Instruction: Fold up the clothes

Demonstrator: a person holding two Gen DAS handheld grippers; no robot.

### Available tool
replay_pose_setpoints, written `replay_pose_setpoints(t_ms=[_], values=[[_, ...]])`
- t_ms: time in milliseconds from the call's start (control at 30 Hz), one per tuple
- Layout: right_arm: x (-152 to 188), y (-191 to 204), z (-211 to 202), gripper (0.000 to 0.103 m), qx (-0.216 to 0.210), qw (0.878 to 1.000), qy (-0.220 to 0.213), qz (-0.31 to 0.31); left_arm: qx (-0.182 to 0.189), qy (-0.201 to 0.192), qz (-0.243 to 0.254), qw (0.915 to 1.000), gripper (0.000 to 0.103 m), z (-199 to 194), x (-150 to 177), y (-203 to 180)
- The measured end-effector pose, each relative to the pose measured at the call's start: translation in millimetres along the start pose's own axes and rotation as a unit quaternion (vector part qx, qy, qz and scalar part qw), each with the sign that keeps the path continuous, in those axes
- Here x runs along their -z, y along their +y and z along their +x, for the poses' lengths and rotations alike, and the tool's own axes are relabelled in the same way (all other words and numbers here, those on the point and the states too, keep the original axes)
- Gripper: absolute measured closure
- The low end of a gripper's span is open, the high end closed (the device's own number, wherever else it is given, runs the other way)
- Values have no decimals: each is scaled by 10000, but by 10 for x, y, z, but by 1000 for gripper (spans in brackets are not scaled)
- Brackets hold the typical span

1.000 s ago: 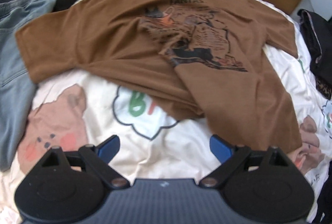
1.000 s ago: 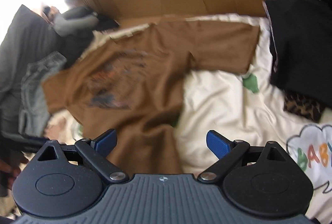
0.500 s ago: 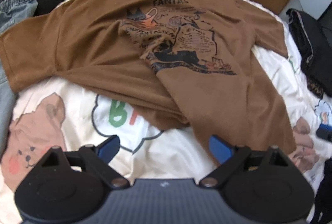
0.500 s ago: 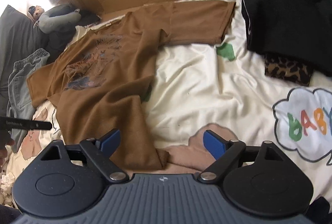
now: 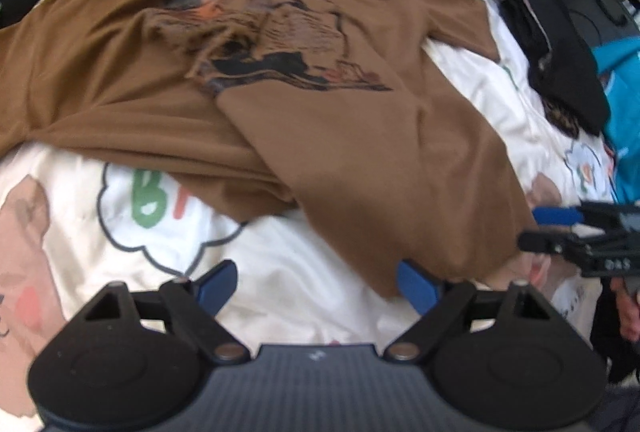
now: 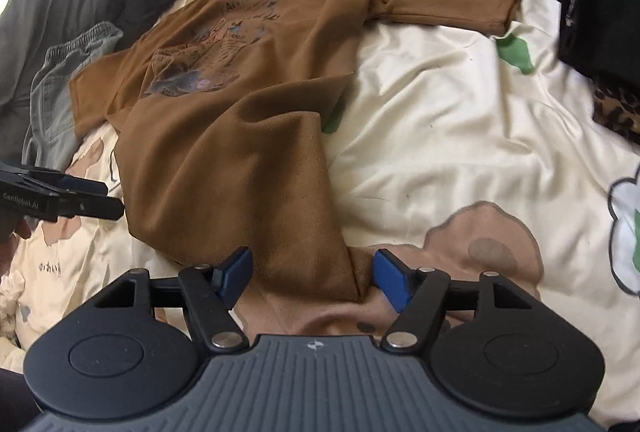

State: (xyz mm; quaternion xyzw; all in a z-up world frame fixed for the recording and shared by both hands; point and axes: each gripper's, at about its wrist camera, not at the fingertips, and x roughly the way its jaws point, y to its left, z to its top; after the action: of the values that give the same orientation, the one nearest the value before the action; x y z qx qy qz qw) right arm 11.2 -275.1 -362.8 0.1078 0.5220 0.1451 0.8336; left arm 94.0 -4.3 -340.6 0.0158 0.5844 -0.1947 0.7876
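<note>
the brown t-shirt point(image 6: 240, 136) is lying rumpled, print up, across the cream cartoon bedsheet point(image 6: 440, 136). the right gripper point(image 6: 312, 274) is tilting steeply down, its jaws closing around the shirt's bottom corner, pads not yet pressing. the left gripper point(image 5: 316, 278) is hovering over bare sheet beside the hem, closing slightly, nothing between its jaws.

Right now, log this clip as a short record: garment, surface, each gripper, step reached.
garment: brown T-shirt, print up, spread but rumpled
surface: cream cartoon-print bedsheet
right gripper: closing, shirt's bottom corner between the fingers, not yet pinched
left gripper: closing, only its right finger at the hem edge, sheet between them
nearby: black clothes, grey trousers
step: grasping the hem, no fold made
</note>
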Motion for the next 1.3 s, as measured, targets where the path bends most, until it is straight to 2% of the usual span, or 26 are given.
replay_pose_setpoints(t_ms=[100, 167, 233, 300, 367, 533, 633, 733, 800, 833, 967, 1133, 1300], values=[[-12, -15, 78, 31, 44, 9999, 75, -125, 4, -2, 118, 9999, 14, -8, 29, -31], [3, -13, 114, 39, -100, 9998, 82, -175, 7, -4, 197, 9998, 14, -13, 48, -51], [8, 53, 128, 45, -19, 9988, 84, -475, -9, 6, 216, 9998, 14, -25, 72, -42], [-10, 115, 90, 47, 77, 9973, -55, -735, -42, 10, 235, 9997, 14, -51, 99, -32], [-63, 112, 48, 47, 91, 9970, -204, -740, -48, 28, 213, 9998, 14, -71, 130, -5], [-153, 42, 164, 48, -198, 9984, 62, -524, -79, 104, 149, 9998, 14, -104, 191, 47], [-99, 23, 183, 48, -646, 9964, 351, -428, -83, 129, 106, 9998, 14, -143, 214, 67], [-14, 62, 154, 49, -851, 9945, 414, -442, -69, 133, 104, 9998, 14, -171, 246, 79], [10, 111, 149, 72, -924, 9934, 467, -492, -100, 148, 104, 9998, 14, -176, 274, 88], [6, 136, 159, 98, -973, 9926, 527, -496, -115, 156, 104, 9998, 14, -178, 288, 92], [-70, 295, 71, 98, -1375, 9870, 595, -582, -163, 127, 85, 9998, 14, -205, 294, 101], [-378, 440, -256, 98, -1803, 9823, 18, -510, -293, 28, 43, 9996, 14, -206, 256, 143], [-785, 411, -467, 98, -1709, 9825, -645, -375, -426, -95, -90, 9990, 14, -177, 177, 199]])
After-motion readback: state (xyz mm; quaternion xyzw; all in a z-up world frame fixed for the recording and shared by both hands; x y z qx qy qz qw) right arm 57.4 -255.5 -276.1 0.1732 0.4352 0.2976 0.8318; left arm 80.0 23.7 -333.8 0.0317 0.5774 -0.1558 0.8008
